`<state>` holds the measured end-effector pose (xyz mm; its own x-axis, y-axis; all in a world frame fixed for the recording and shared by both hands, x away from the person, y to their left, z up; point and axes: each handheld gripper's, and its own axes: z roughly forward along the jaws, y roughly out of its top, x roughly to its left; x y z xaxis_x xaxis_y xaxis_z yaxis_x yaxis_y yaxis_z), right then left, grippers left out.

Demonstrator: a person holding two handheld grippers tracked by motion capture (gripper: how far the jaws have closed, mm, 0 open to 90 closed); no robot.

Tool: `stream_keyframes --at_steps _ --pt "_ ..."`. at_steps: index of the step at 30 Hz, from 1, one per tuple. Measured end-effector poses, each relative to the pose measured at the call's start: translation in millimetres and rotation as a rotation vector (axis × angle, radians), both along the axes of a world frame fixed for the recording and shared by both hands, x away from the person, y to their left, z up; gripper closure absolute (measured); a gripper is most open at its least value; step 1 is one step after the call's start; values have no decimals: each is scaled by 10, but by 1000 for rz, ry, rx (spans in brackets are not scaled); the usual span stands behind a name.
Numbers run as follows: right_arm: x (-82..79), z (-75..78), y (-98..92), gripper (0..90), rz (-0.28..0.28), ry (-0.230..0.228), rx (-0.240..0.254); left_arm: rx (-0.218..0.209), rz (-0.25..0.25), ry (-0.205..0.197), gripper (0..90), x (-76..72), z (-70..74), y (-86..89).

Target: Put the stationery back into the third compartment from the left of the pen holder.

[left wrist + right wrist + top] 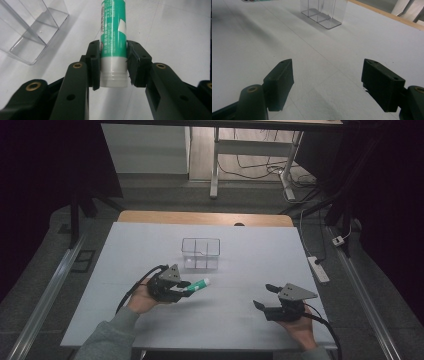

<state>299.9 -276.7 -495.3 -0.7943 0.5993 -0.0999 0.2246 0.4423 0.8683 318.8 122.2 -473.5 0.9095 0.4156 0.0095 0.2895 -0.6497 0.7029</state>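
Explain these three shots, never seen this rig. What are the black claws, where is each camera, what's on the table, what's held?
No robot here: a person holds a handheld two-jaw gripper in each hand. The high view looks down from above the person's side of the table. The other two cameras ride on the grippers and look along their black jaws.

The left gripper is shut on a green and white tube, clamped near its white cap end; the pads press on both sides. In the high view the tube is carried near a clear plastic organizer with compartments, which stands on the table.

The right gripper is open, nothing between its jaws, over bare table.
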Motion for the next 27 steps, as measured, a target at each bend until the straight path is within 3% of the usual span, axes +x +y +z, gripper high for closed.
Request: stream_keyframes --at_steps 13,27 --pt "6 48 137 254 26 -3 6 18 -36 3 647 74 15 -220" --pt "15 90 331 251 63 0 -25 54 -72 3 647 105 0 -415"
